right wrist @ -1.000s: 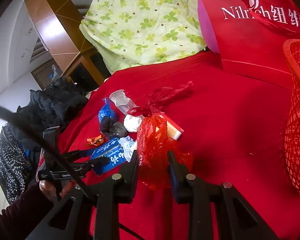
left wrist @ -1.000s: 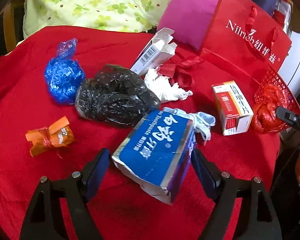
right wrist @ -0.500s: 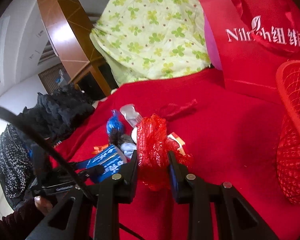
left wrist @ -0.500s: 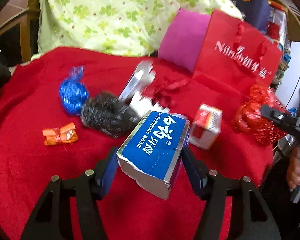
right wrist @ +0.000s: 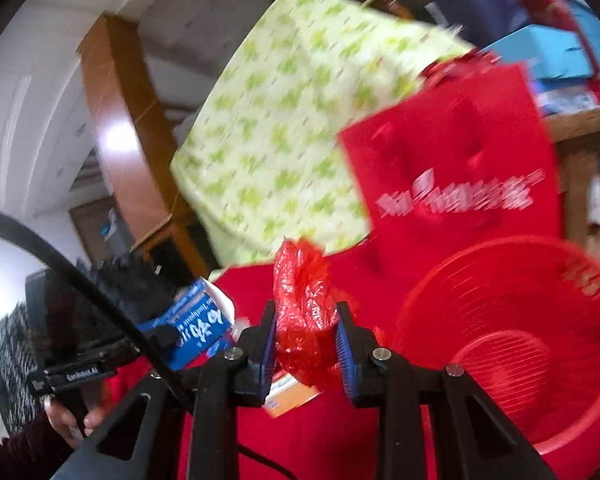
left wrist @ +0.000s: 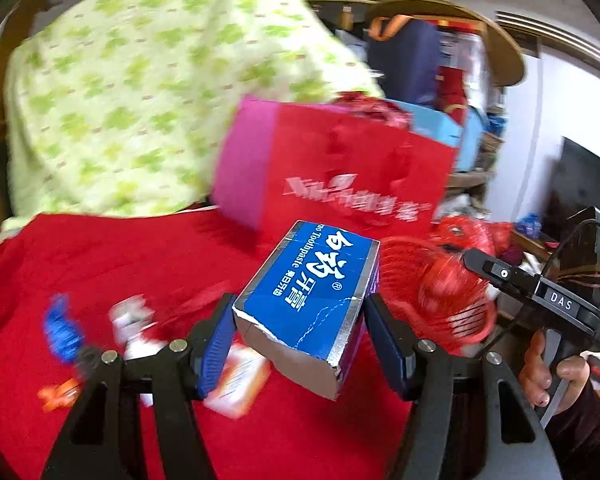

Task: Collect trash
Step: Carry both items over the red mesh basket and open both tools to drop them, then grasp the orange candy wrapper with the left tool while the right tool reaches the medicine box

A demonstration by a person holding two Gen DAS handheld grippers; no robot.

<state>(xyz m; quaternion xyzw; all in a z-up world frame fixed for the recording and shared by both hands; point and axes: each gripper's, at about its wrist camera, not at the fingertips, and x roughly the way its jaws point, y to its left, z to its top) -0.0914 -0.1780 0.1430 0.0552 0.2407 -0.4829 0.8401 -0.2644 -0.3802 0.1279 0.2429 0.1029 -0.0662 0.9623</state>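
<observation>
My left gripper is shut on a blue toothpaste box and holds it above the red tablecloth, next to the red mesh basket. The box also shows in the right wrist view. My right gripper is shut on a crumpled red plastic bag, held up just left of the basket. In the left wrist view the red bag hangs over the basket's far side.
Blurred trash lies on the cloth at lower left: a blue bag, a white box, an orange-white box, an orange wrapper. A red paper shopping bag and pink cushion stand behind.
Both grippers have lifted their loads off the table and swung right toward the red basket. The basket now sits close in both views.
</observation>
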